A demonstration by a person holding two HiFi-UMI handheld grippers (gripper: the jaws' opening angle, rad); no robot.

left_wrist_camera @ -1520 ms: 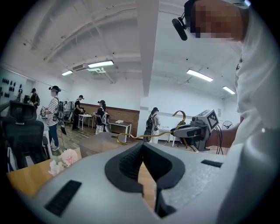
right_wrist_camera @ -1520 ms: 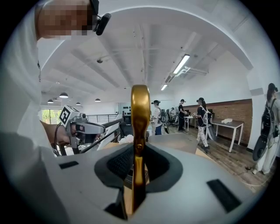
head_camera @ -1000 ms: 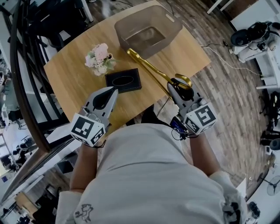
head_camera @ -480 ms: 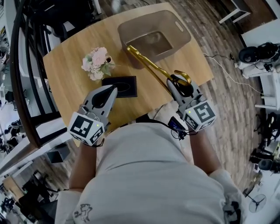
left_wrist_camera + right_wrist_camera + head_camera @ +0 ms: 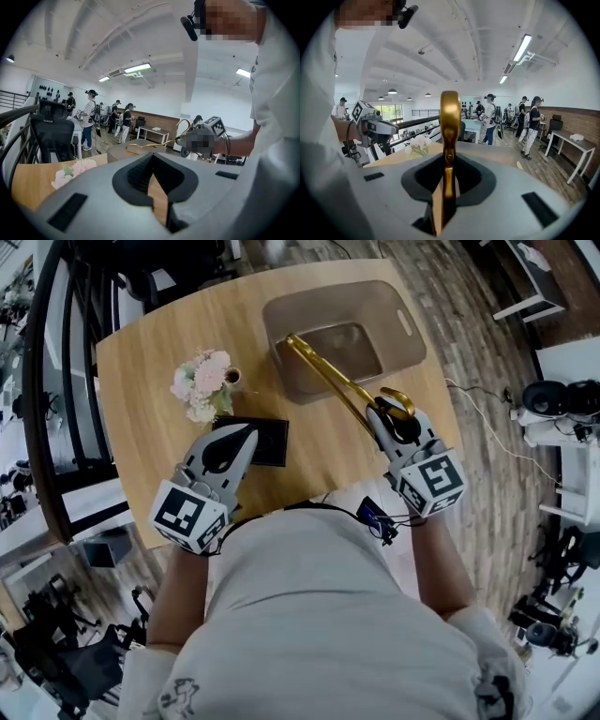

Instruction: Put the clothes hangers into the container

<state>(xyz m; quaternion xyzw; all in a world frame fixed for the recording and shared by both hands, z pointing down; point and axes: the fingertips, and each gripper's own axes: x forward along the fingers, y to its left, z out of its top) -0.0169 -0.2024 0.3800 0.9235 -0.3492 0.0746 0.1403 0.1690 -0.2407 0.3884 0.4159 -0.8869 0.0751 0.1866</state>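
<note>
Hanger (image 5: 330, 379) hung partly over the container (image 5: 409, 338), not yet dropped, clenched in the jaws of the right gripper (image 5: 382, 412); the left gripper (image 5: 248, 433) had its jaws shut on nothing.

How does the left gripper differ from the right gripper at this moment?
The right gripper is shut on the gold hanger; the left gripper holds nothing. The right gripper's hanger reaches over the rim of the container; the left gripper hovers above the black box. Both point across the table.
</note>
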